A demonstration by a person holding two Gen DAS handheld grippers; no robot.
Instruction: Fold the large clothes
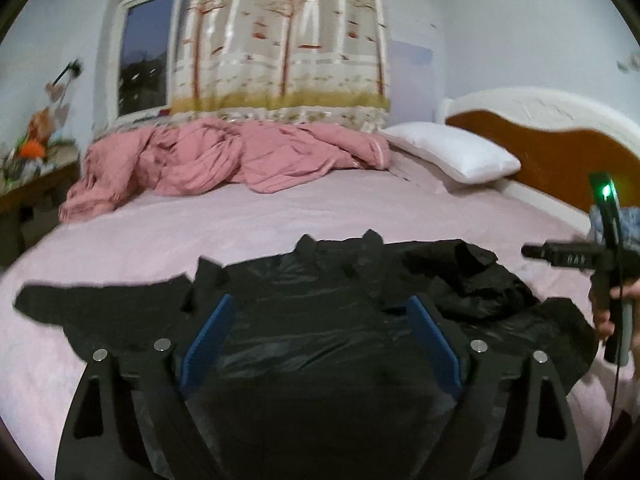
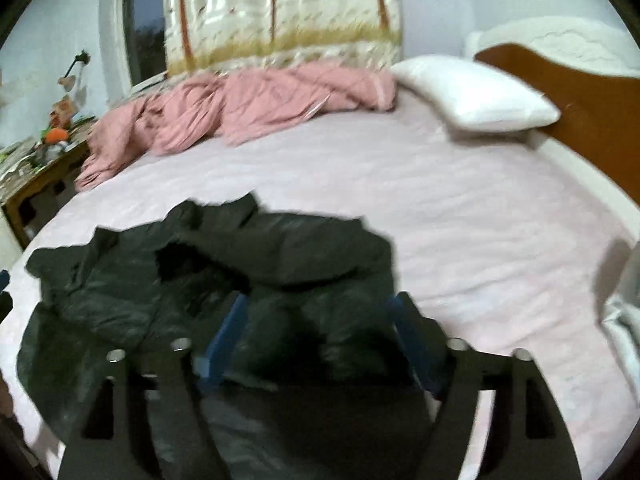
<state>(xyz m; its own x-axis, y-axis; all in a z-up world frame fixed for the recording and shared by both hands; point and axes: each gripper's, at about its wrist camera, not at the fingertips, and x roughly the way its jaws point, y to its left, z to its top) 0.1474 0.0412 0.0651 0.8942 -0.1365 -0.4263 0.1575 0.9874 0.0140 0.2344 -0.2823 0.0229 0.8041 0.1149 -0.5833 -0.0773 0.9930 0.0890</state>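
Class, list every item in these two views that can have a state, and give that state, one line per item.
black jacket: spread on the bed, one side bunched, not yet folded
pink quilt: crumpled at the far edge
white pillow: lying by the headboard
curtain: drawn over part of the window
left gripper: jaws open over the jacket
right gripper: jaws open over the jacket

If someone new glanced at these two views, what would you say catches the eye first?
First, the black jacket spread over the near part of the pale pink bed sheet, one sleeve stretched left and the other side bunched up. Both the left gripper and the right gripper hang open above it. Behind lie a crumpled pink quilt and a white pillow by the headboard.
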